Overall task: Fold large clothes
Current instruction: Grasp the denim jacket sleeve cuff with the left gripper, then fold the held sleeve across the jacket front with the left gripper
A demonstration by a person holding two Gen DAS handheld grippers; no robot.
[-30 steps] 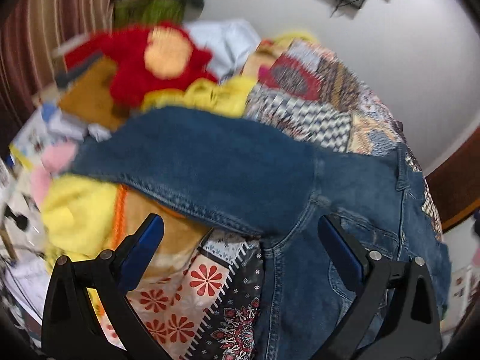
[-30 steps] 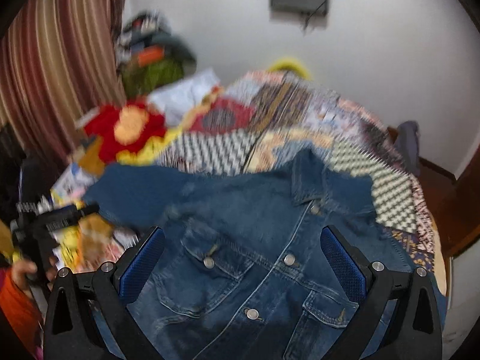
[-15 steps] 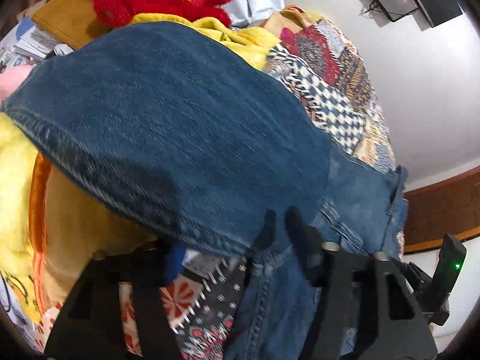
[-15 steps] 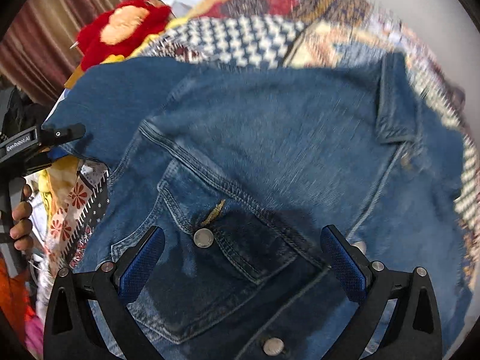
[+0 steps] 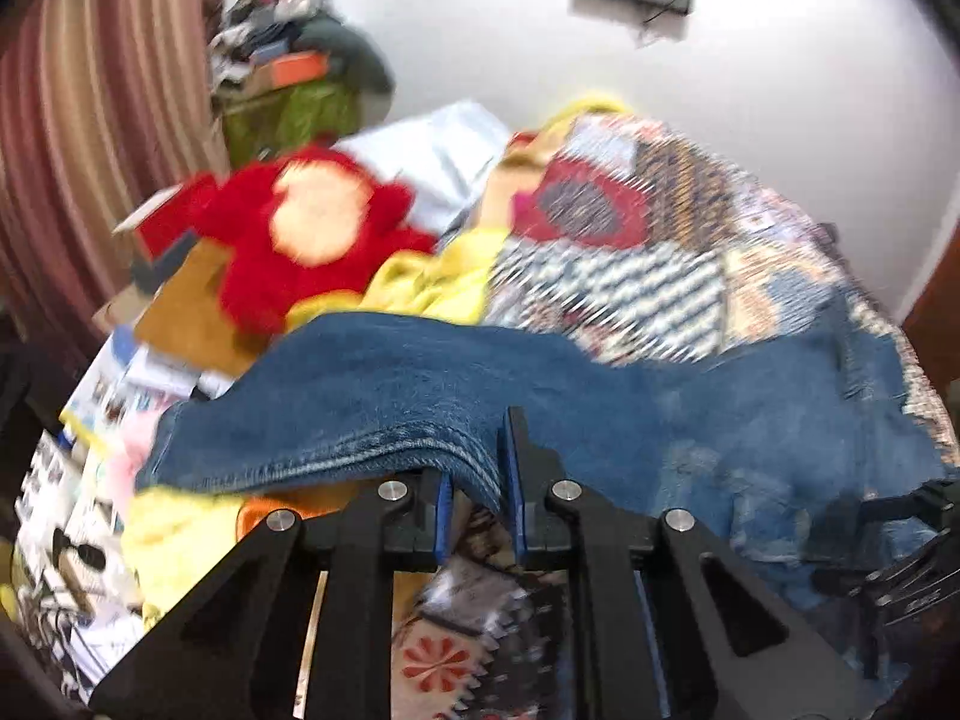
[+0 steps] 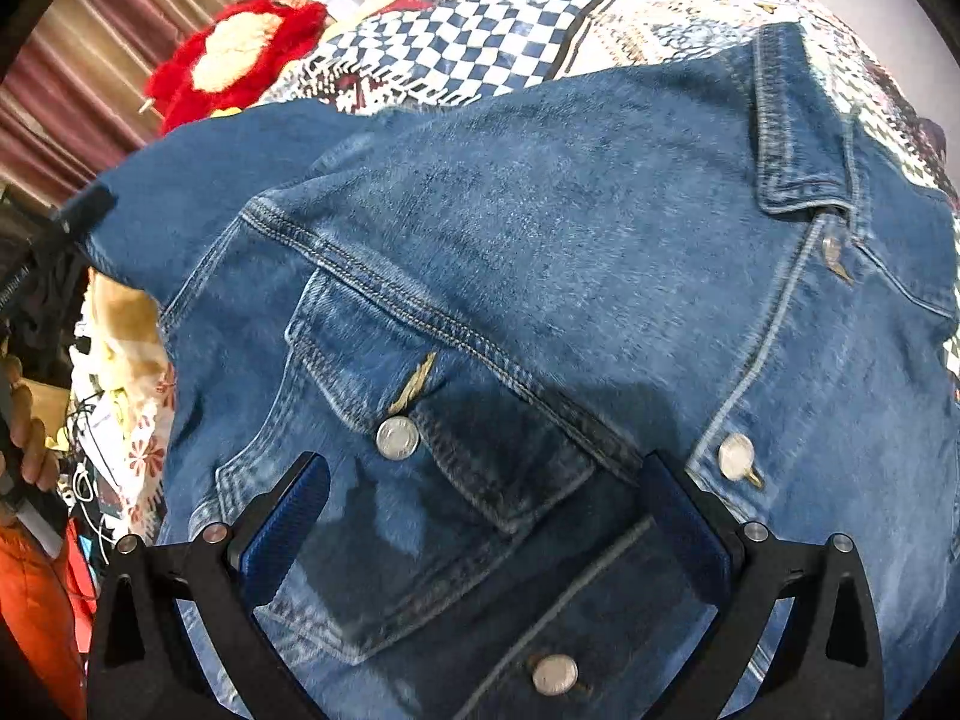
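Denim jacket (image 6: 540, 228) sleeve seam pinched by left gripper (image 5: 480, 480), just closing; right gripper (image 6: 480, 516) wide open.

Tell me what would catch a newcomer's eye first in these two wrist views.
The big blue denim jacket spread front-up across the patchwork bedspread fills most of both views. The left gripper has just been closing and now pinches the fabric at the sleeve's seam, while the right gripper hangs open over the chest pocket. Behind, a bright red plush toy stands out at the bed's far left.
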